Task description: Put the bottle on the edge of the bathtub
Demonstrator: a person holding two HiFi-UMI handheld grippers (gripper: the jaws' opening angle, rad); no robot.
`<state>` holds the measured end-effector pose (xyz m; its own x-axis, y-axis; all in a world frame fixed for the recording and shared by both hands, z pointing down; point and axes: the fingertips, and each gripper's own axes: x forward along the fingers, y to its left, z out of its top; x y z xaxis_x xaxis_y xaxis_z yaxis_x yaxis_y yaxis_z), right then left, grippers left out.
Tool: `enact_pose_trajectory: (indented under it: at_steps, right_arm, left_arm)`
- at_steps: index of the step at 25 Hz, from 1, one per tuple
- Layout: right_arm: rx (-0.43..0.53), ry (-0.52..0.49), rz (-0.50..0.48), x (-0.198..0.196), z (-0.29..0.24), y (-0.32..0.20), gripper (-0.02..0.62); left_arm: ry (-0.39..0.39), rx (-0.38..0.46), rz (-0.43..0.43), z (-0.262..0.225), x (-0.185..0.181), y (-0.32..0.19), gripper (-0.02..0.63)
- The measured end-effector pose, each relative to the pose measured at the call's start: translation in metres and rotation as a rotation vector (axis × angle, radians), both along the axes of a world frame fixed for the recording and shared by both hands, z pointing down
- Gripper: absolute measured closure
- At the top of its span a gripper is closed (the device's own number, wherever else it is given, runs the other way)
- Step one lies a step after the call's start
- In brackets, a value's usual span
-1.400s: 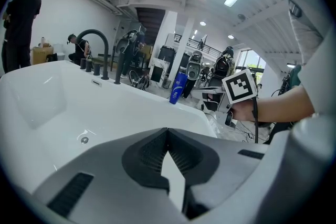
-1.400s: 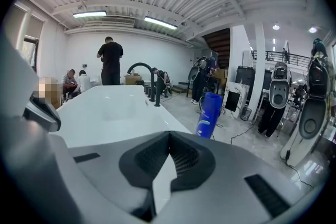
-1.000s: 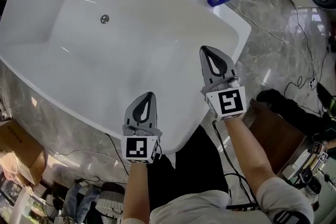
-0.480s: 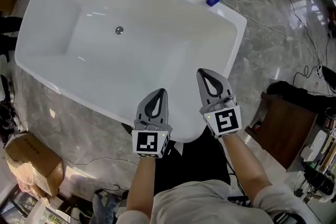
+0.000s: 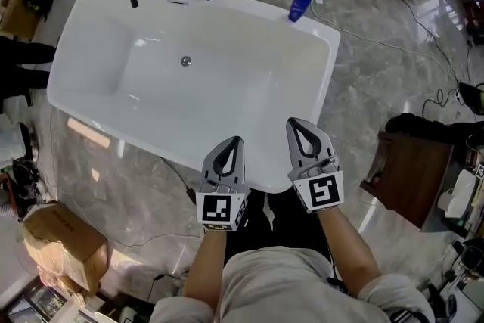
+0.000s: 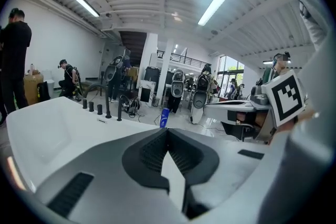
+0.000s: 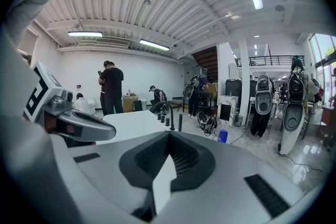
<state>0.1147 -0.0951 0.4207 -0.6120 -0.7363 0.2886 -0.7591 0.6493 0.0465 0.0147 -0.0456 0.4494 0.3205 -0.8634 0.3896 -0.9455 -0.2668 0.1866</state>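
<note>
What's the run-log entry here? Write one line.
left gripper: shut, empty | right gripper: shut, empty | both: by bathtub near end | bottle: at far right corner

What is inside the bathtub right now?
Only the drain shows inside the white bathtub. The blue bottle sits at the far rim corner, not inside. The left tongs and right tongs cover part of the near end.
</note>
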Motion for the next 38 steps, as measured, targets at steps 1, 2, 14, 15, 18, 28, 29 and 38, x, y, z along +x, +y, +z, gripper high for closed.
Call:
enact_pose_trajectory:
  at_steps: [1, 2, 14, 15, 18, 28, 29, 38]
  right_arm:
    - [0.004, 0.0, -0.008, 0.003, -0.007, 0.003, 0.589]
    - [0.009, -0.003, -0.017, 0.007, -0.014, 0.005, 0.589]
    - [0.065, -0.097, -0.079, 0.042, -0.112, 0.08, 0.589]
    - [0.055, -0.108, -0.085, 0.043, -0.119, 0.086, 0.589]
    - [0.088, -0.138, -0.114, 0.043, -0.145, 0.102, 0.589]
    - [0.228, -0.186, -0.165, 0.053, -0.2, 0.131, 0.589]
    - [0.236, -0.199, -0.162, 0.054, -0.205, 0.131, 0.589]
    - [0.247, -0.222, -0.156, 0.062, -0.218, 0.125, 0.589]
  left_arm:
    - [-0.002, 0.011, -0.011, -0.008, 0.004, 0.002, 0.595]
    - [-0.007, 0.024, -0.02, -0.016, 0.009, 0.004, 0.595]
    - [-0.066, 0.205, -0.162, -0.125, 0.048, 0.069, 0.595]
    - [-0.078, 0.215, -0.17, -0.134, 0.047, 0.073, 0.595]
    - [-0.119, 0.255, -0.188, -0.161, 0.047, 0.087, 0.595]
    - [-0.173, 0.356, -0.252, -0.211, 0.068, 0.119, 0.595]
    - [-0.168, 0.368, -0.253, -0.216, 0.071, 0.119, 0.595]
    - [-0.19, 0.394, -0.215, -0.237, 0.085, 0.114, 0.595]
